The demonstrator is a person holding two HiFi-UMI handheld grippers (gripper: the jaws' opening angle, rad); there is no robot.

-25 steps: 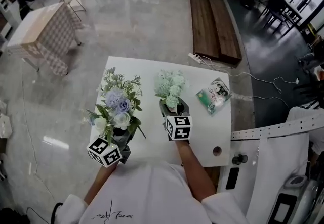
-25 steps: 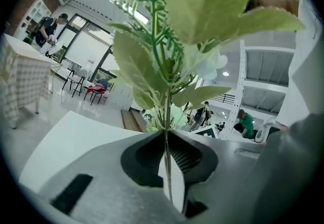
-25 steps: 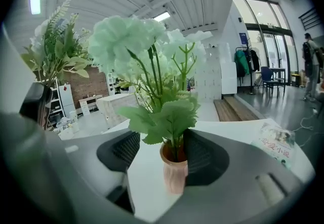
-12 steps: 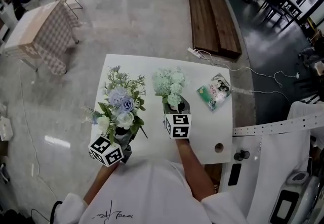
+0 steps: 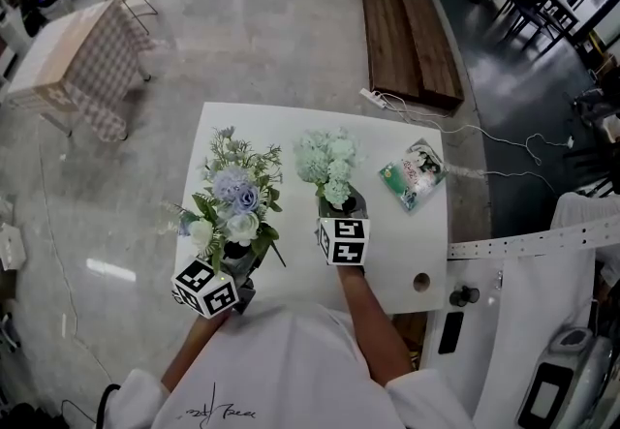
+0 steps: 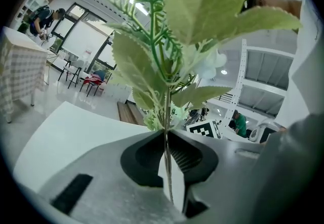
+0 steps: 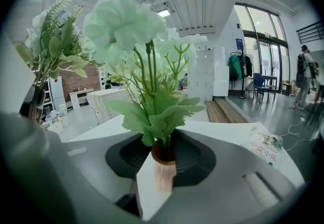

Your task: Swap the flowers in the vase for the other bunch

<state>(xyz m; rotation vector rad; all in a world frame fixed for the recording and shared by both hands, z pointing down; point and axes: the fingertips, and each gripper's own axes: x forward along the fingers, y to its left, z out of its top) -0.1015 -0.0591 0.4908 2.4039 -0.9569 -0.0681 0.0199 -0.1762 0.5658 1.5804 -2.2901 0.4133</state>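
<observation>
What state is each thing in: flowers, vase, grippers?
Vase: upright, holding the green bunch.
Blue bunch: upright, outside the vase.
Left gripper: shut on the blue bunch's stem.
Right gripper: jaws have just been closing, now on the vase.
Packet: lying flat.

We see a white table (image 5: 281, 127), top mostly bare. Vase (image 7: 163, 172) w/ pale green flowers (image 5: 327, 164) stands approx. mid-table, closer to the near edge. Printed packet (image 5: 412, 175) lies flat by the right edge, nr the far right corner. Round hole (image 5: 421, 282) nr the near right corner.
</observation>
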